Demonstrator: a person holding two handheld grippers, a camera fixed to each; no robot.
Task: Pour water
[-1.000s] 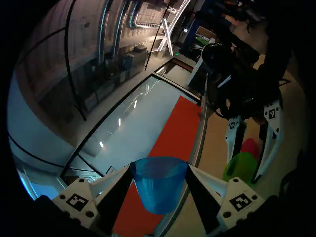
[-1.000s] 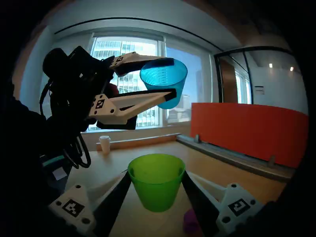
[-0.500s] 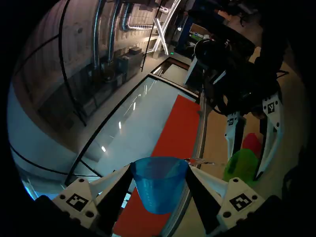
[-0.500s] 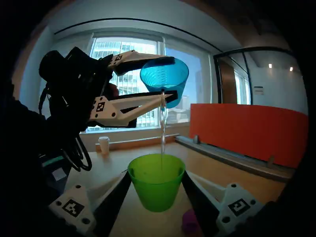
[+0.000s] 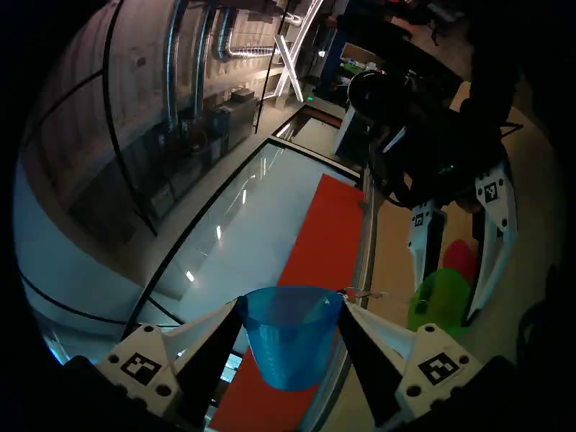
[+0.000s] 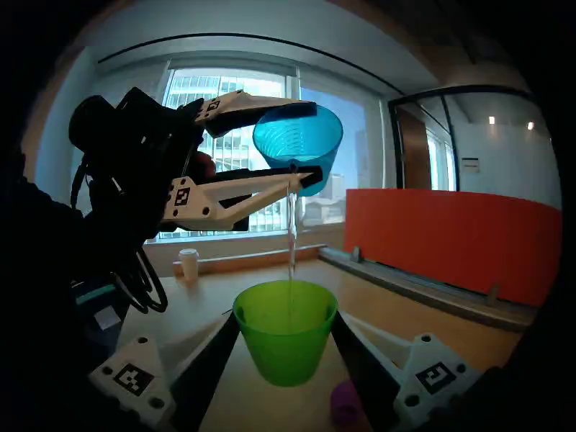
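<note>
Right now the pour is under way. The translucent blue plastic cup (image 6: pixel 299 140), in the upper middle of the right gripper view, lies tipped on its side, and both white fingers of the left gripper (image 6: pixel 315 142) press against its wall. A thin stream of water (image 6: pixel 291 230) falls from its lower lip. It lands near the centre of the bright green plastic cup (image 6: pixel 286 345) at the bottom middle, which stands upright, clamped between the fingers of the right gripper (image 6: pixel 286 322). Whether that cup rests on the pale wooden table (image 6: pixel 403 317) or hangs just above it cannot be told.

To do this well, I judge the tilt should grow only by small degrees — a sudden roll would thicken the stream and could throw it past the far rim. The fall is long, so bringing the blue cup lower over the green one would likely cut splashing. The green cup should be held level and unmoving beneath the stream. Both cups look thin-walled, so squeezing harder could buckle them. Water can't be seen inside the green cup, so watch its rim.
</note>
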